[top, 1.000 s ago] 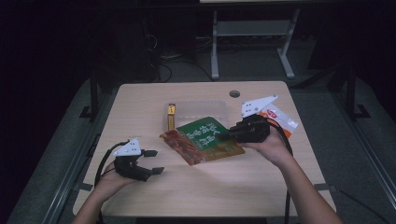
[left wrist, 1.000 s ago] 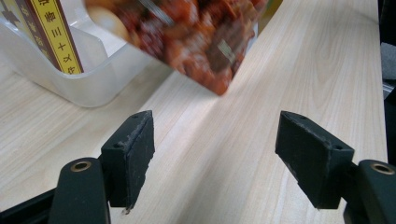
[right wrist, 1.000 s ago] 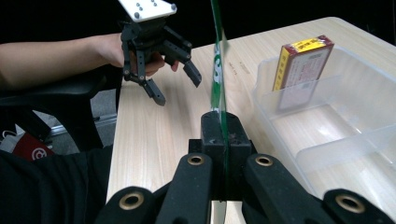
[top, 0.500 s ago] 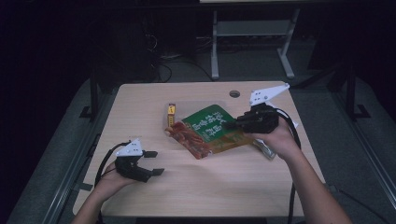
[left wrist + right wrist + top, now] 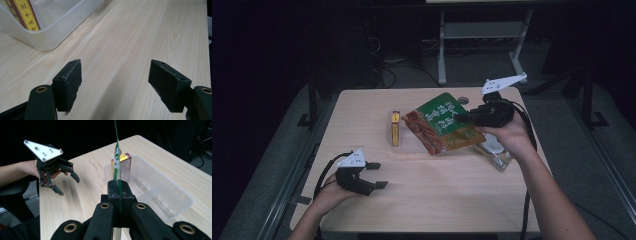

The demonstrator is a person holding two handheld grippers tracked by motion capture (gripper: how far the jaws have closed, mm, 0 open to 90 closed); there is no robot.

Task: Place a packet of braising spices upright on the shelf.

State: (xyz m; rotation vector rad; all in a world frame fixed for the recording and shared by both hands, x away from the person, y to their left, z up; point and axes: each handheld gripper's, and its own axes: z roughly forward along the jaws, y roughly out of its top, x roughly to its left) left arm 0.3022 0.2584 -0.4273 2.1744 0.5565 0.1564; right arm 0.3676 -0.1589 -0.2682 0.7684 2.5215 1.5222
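Green packet (image 5: 442, 120) hangs edge-on, clamped in the tightly closed right gripper (image 5: 462, 118), raised at centre right. The left gripper (image 5: 377, 175), lower left, rests wide open, holding nothing. The clear tub (image 5: 160, 192) holds a yellow box (image 5: 396, 129). The packet has risen since a second ago.

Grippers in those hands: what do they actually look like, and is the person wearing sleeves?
Both are black. The left gripper and right gripper each carry a pale grey three-cornered plate dotted with small holes. Flat black fingers hang on brass-ringed pivots, and black cables trail off. Forearms are bare.
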